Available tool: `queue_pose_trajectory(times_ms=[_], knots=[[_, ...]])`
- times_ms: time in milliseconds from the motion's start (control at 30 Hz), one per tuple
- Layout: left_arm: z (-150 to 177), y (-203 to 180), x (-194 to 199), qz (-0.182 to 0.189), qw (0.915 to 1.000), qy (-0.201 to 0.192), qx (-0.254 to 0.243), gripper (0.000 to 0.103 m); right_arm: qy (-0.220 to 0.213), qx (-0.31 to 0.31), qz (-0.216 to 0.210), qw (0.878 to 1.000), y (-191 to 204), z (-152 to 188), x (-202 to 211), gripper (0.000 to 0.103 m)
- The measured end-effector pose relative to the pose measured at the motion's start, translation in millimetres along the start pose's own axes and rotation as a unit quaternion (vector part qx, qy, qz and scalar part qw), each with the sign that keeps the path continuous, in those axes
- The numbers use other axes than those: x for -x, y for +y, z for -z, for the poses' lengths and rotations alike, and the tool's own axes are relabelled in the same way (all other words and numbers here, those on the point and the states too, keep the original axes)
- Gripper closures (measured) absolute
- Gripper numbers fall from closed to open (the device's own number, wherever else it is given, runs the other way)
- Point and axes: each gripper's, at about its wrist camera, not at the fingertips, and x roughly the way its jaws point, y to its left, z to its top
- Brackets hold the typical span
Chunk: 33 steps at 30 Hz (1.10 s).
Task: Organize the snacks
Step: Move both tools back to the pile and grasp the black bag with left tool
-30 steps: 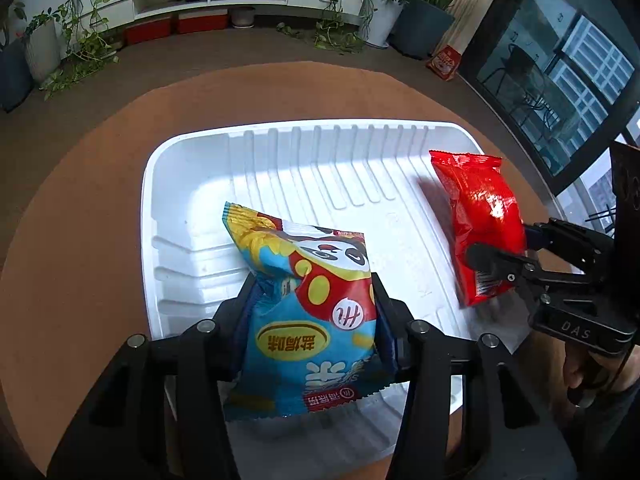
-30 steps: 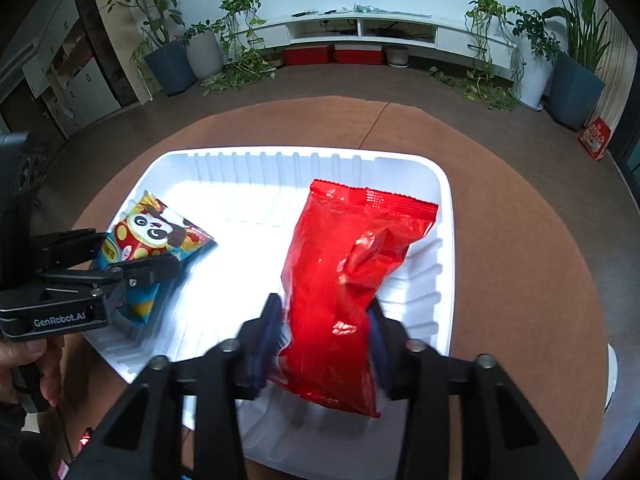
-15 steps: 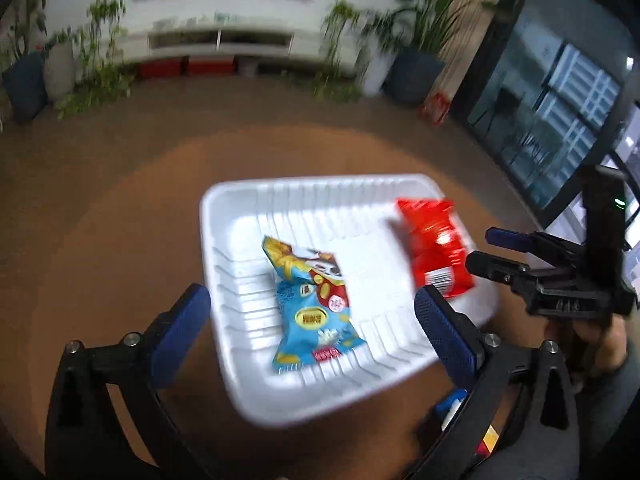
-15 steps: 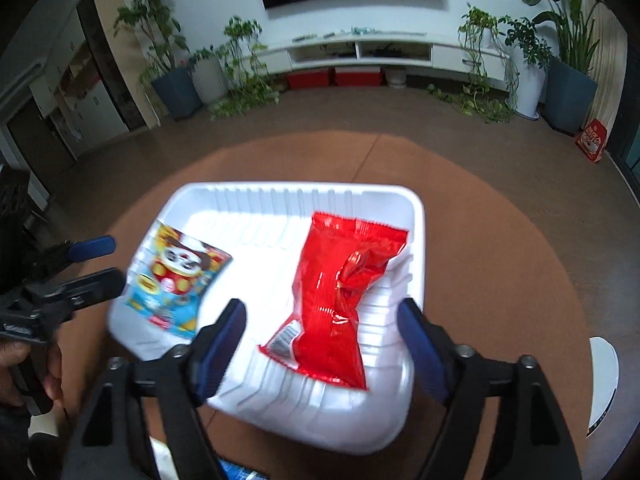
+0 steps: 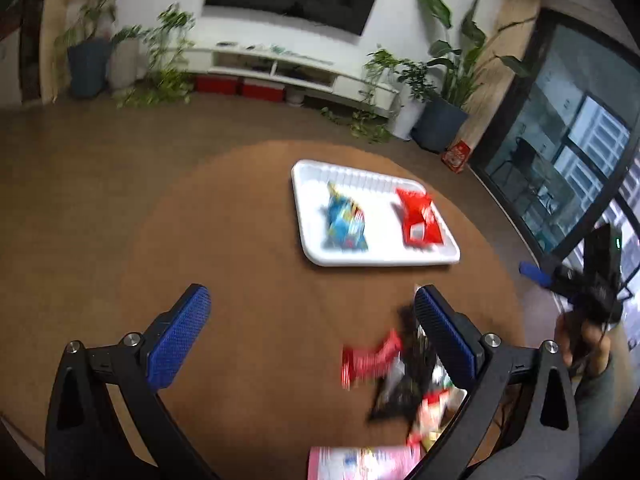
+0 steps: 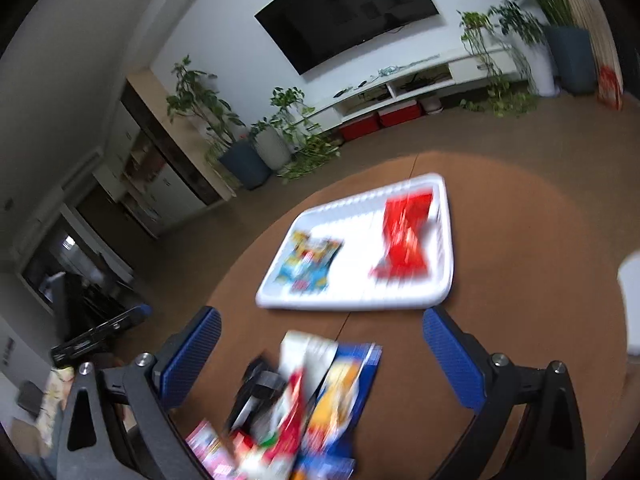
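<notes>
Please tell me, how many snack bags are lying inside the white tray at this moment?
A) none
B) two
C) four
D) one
B: the white tray holds just two bags, a blue bag on its left and a red bag on its right; the other snacks lie on the table outside it.

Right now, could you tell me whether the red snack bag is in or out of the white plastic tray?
In. The red snack bag lies flat inside the white plastic tray, near its right end.

Bare table (image 5: 248, 264) between tray (image 5: 316, 258) and near edge, open on the left, snack pile (image 6: 304, 412) crowding the near side, two bags filling the tray's middle and right
</notes>
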Motion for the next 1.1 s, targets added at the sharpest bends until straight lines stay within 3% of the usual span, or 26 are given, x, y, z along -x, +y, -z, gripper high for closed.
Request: queue_pose_trajectory(times_ms=[100, 267, 367, 533, 567, 633, 700, 967, 1100], knots=[[33, -3, 14, 0.017, 0.9996, 0.023, -0.004, 0.0, 0.019, -0.025, 0.005, 0.999, 0, 38, 14, 0.02], [75, -43, 9, 0.027, 0.9957, 0.034, -0.081, 0.001, 0.05, -0.02, 0.032, 0.998, 7, 84, 19, 0.027], [81, -78, -6, 0.057, 0.9853, 0.056, -0.151, 0.001, 0.063, 0.022, 0.054, 0.996, 28, 95, 14, 0.033], [78, -117, -50, 0.027, 0.9695, 0.104, -0.22, 0.002, 0.076, 0.084, 0.1, 0.989, 49, 104, 5, 0.043], [76, -119, -58, 0.027, 0.9676, 0.111, -0.225, 0.005, 0.079, 0.087, 0.101, 0.988, 50, 104, 3, 0.046], [72, -117, -70, 0.032, 0.965, 0.125, -0.228, 0.03, 0.087, 0.083, 0.1, 0.988, 46, 103, -2, 0.051], [72, -114, -85, 0.033, 0.9613, 0.152, -0.227, 0.039, 0.091, 0.072, 0.101, 0.988, 39, 102, -3, 0.051], [81, -110, -113, 0.036, 0.9529, 0.183, -0.239, 0.039, 0.104, 0.057, 0.087, 0.989, 29, 103, -12, 0.052], [85, -109, -126, 0.039, 0.9497, 0.197, -0.24, 0.046, 0.111, 0.062, 0.082, 0.988, 32, 105, -15, 0.051]])
